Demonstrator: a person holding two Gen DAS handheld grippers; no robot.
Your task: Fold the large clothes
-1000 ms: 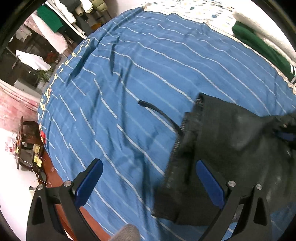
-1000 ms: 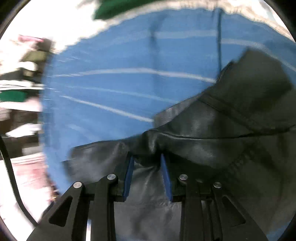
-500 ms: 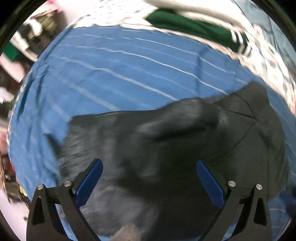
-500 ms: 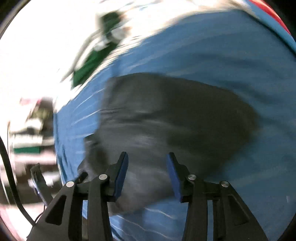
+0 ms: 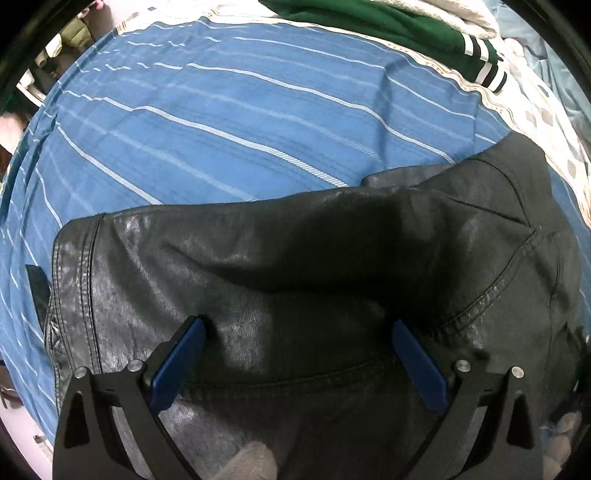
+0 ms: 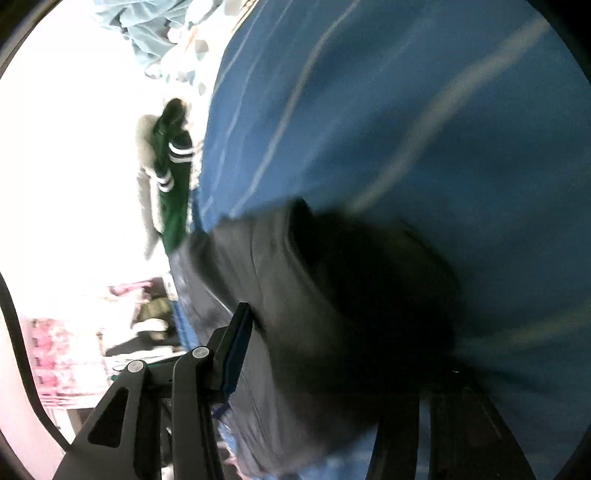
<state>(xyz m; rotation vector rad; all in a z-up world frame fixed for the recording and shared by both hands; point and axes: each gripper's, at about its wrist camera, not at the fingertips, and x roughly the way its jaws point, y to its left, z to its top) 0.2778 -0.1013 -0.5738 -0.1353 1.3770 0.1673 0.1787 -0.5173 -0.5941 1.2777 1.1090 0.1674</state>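
The left gripper (image 5: 297, 354) hangs with jaws spread wide and empty, directly over a black leather-look jacket (image 5: 295, 266) whose long axis runs from 9 to 3 o'clock. The right gripper (image 6: 332, 354) is blurred; its jaws look parted over the same garment, gripping nothing. Shiny, creased, seam-stitched, the jacket lies on a blue striped bed (image 5: 221, 122); green clothing (image 5: 388, 26) sits at 1 o'clock.

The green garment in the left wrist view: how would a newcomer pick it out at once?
Start from the blue striped sheet covering the bed, and follow it to its far edge at upper right. The green garment lies there, beyond the black leather jacket. Only it has a dark cuff with white stripes.
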